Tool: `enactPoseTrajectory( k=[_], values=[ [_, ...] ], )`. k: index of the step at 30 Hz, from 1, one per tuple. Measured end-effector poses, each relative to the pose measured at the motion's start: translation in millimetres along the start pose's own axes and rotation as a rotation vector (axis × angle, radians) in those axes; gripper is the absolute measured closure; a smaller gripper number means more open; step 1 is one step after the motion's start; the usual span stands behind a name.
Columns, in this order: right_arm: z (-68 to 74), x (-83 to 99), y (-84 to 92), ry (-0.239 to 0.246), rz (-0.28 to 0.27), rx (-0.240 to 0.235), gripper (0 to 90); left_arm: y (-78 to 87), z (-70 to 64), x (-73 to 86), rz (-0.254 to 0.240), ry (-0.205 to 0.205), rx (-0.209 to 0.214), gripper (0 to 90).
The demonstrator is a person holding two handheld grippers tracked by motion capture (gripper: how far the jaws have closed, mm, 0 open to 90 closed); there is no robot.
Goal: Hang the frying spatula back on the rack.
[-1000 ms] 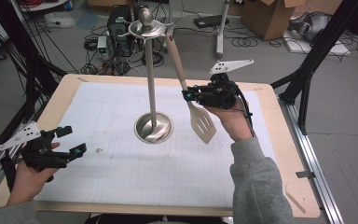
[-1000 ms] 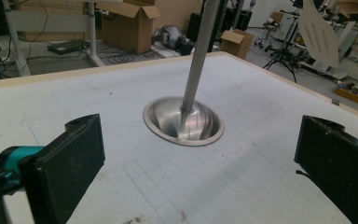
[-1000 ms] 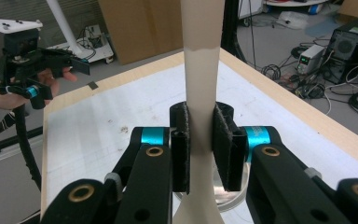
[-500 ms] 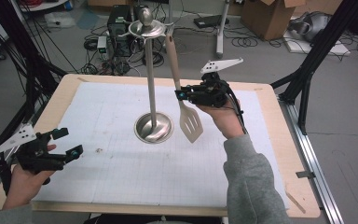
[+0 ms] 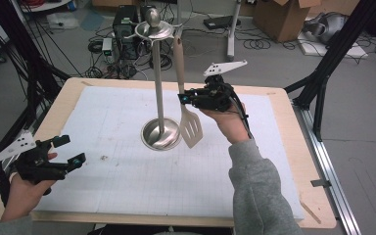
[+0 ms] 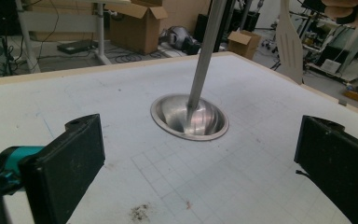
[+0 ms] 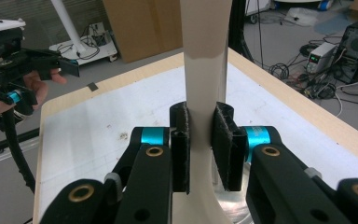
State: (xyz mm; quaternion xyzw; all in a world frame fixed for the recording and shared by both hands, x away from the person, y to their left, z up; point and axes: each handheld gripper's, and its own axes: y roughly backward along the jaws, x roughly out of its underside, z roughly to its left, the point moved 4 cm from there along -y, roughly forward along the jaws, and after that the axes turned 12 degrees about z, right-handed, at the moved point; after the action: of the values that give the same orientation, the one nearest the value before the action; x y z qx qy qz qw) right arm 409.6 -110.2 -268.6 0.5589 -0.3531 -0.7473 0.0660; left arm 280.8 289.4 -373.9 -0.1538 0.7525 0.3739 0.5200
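Spatula (image 5: 190,125) clamped in right gripper (image 5: 182,97), beside stand (image 5: 159,98)

Both grippers are black with teal collars at the jaw roots; brass-coloured pivot pins show on the right gripper (image 7: 200,144). A pale grey three-cornered plate with small dark dots sits at each one's 12 o'clock. Left gripper (image 5: 63,151): black cable trailing. Pads black, coarse-textured. Sleeves (image 5: 259,191) grey.

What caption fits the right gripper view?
Right hand-held gripper shut on the beige spatula handle, above the white-covered table.
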Motion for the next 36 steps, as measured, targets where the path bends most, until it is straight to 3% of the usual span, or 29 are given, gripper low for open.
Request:
enactPoseTrajectory(
  k=[18,36],
  values=[
    [0.4,-6.8,-13.3,-0.002,-0.01,0.016,78.2,2.5,0.0,-0.5,-0.005,-0.002,0.002,2.0],
    [0.9,-6.2,-13.5,-0.012,-0.015,0.021,77.0,2.5,0.5,-0.4,-0.003,-0.001,0.0,2.0]
  ],
)
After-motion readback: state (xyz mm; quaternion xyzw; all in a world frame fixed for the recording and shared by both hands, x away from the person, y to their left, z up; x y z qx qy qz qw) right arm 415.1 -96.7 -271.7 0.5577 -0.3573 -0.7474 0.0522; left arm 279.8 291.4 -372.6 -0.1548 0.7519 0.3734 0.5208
